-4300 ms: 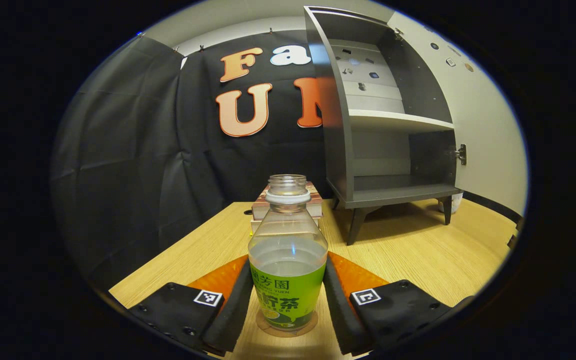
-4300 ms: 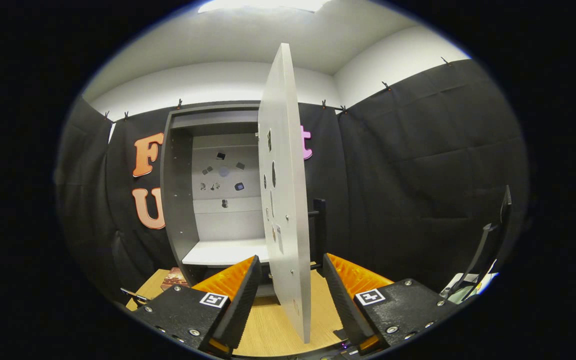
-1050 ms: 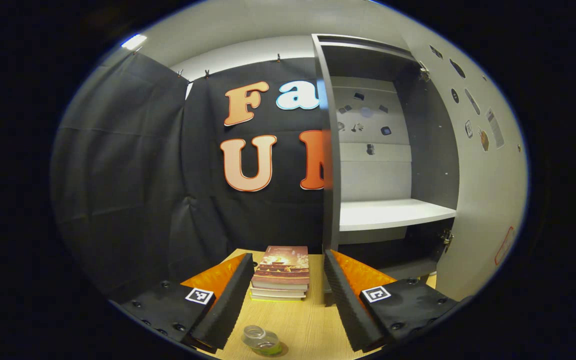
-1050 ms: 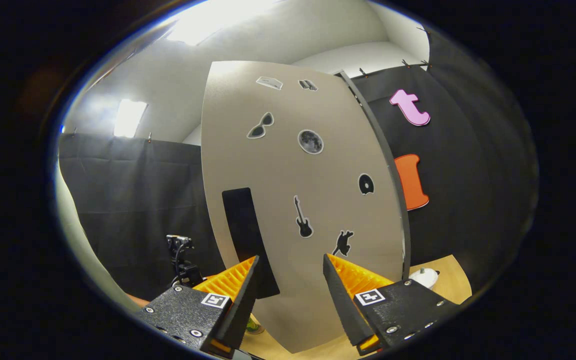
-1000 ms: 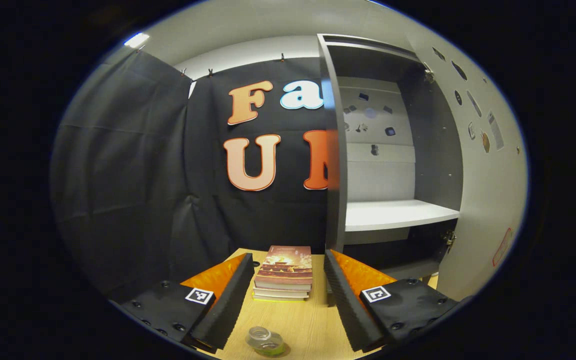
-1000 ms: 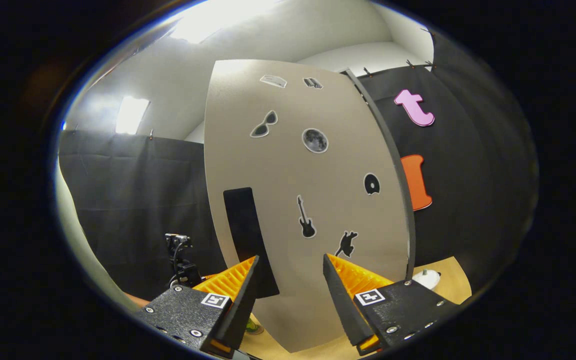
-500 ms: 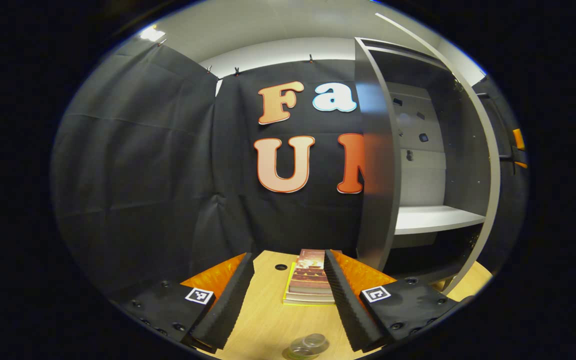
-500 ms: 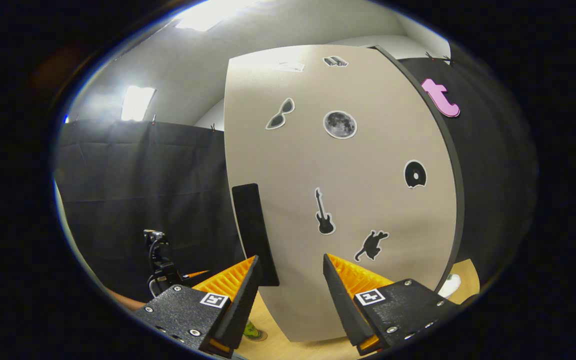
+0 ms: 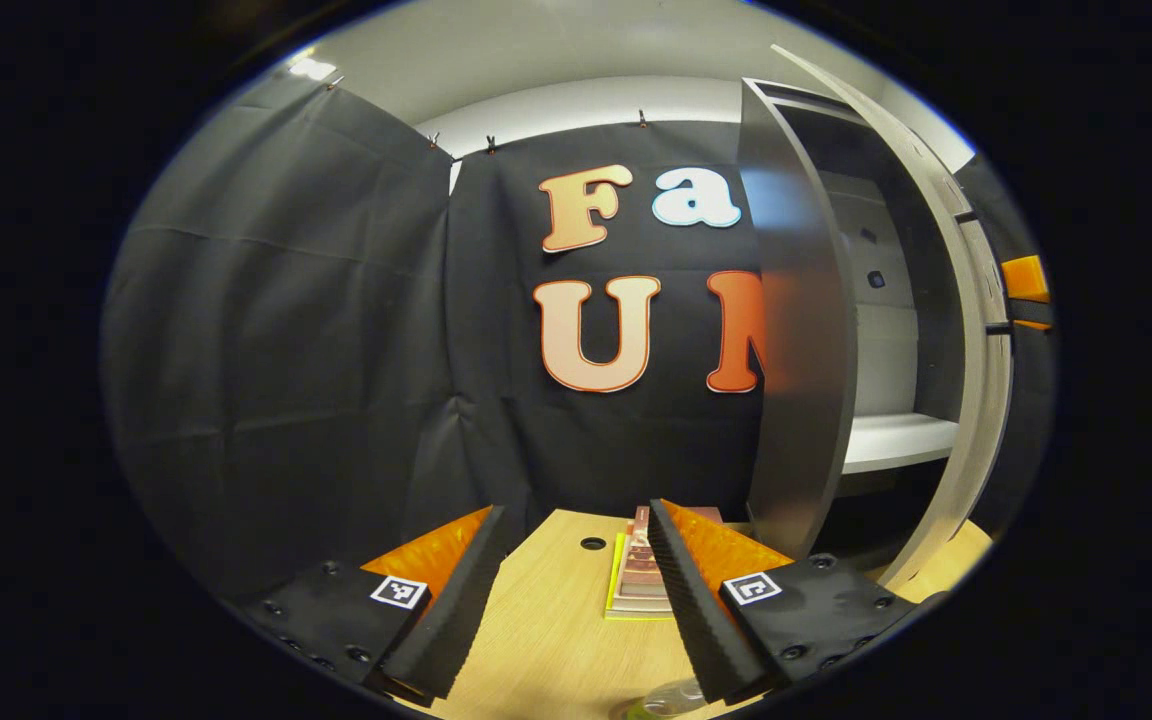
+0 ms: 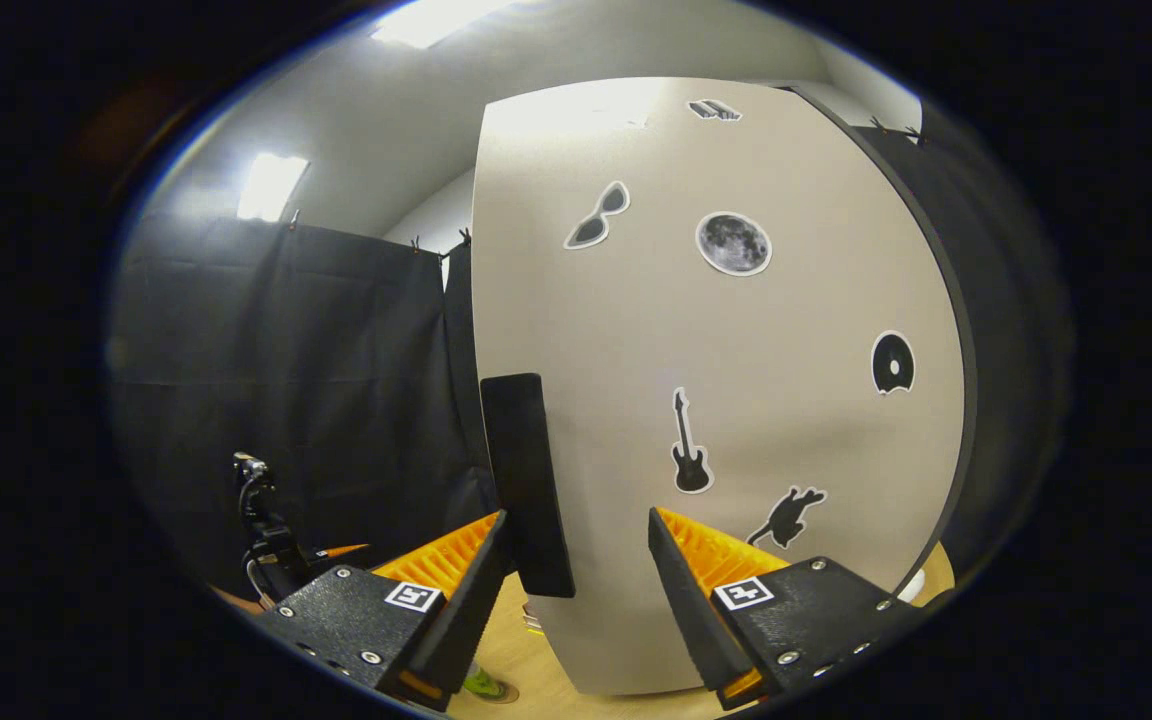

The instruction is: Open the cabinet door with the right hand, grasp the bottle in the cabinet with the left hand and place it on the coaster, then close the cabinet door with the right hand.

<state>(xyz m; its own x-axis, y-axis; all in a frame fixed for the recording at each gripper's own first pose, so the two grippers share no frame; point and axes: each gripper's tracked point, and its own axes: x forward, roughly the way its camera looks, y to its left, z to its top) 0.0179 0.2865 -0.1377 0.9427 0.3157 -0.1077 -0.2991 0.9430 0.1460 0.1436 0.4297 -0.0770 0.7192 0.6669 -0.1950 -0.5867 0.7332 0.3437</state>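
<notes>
We see the cabinet door (image 10: pixel 726 400) partly closed: in the right gripper view its pale outer face, with black stickers and a black handle (image 10: pixel 526 480), stands directly ahead. In the left gripper view the door (image 9: pixel 976 330) appears edge-on, angled toward the cabinet (image 9: pixel 801 330), with a gap through which a white shelf (image 9: pixel 896 440) shows.

The right gripper (image 10: pixel 574 570) has its jaws apart, holding nothing; its fingertips lie just beside the lower end of the handle, and we cannot tell whether either touches the door.

The bottle (image 9: pixel 671 697) stands on the wooden table (image 9: pixel 546 630) at the bottom edge of the left gripper view, just below the right finger. We see a green part of it (image 10: pixel 484 684) low in the right gripper view, on the coaster.

The left gripper (image 9: pixel 576 570) is open and empty, raised above the table. A stack of books (image 9: pixel 636 580) lies beyond its fingers, beside the cabinet.
</notes>
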